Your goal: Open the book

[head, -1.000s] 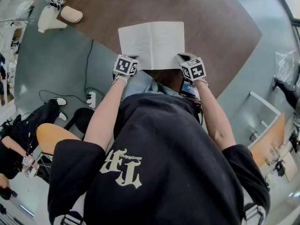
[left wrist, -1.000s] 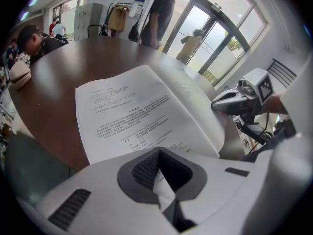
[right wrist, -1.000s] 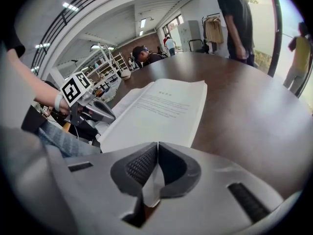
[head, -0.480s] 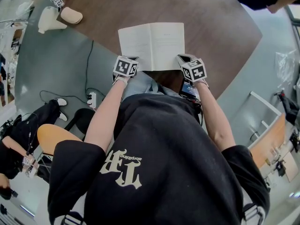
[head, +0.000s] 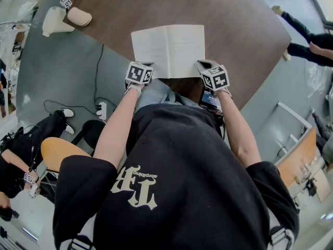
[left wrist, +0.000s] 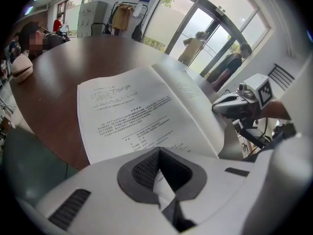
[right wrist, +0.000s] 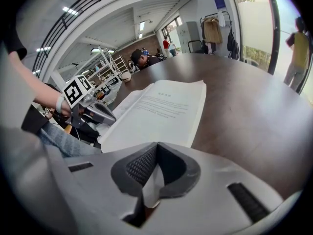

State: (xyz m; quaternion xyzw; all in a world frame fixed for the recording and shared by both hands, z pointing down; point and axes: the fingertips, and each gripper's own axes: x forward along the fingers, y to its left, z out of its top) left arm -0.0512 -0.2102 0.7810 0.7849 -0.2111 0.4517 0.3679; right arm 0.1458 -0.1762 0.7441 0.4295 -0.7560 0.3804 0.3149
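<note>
**Head view:** The book (head: pixel 168 50) lies open and flat on the dark brown table (head: pixel 239 25), at 12 o'clock from the person's chest, with its spine running away from the person. The left gripper (head: pixel 143 70) sits at the book's 7 o'clock corner and the right gripper (head: pixel 207 70) at its 5 o'clock corner, both at the table's near edge. A beige rounded object (head: pixel 79 16) rests far off at 10 o'clock on the table's corner. A white power strip (head: pixel 102 110) lies on the grey floor (head: pixel 57 72) at 8 o'clock from the left gripper.

**Left gripper view:** The jaws of the left gripper (left wrist: pixel 159 176) are clenched on the near edge of the book's (left wrist: pixel 139 109) left page, and a fold of white paper shows pinched between the dark pads. The printed page spreads out toward 12 o'clock. The right gripper (left wrist: pixel 239 104) shows at 2 o'clock, at the other page's edge. The table (left wrist: pixel 54 80) stretches off toward 10 o'clock.

**Right gripper view:** The jaws of the right gripper (right wrist: pixel 148 175) are clamped on the near edge of the book's (right wrist: pixel 164 109) right page, with a strip of paper caught between them. The left gripper (right wrist: pixel 90 109) shows at 10 o'clock, across the spine. Bare table (right wrist: pixel 244 102) fills the 2 o'clock side.
</note>
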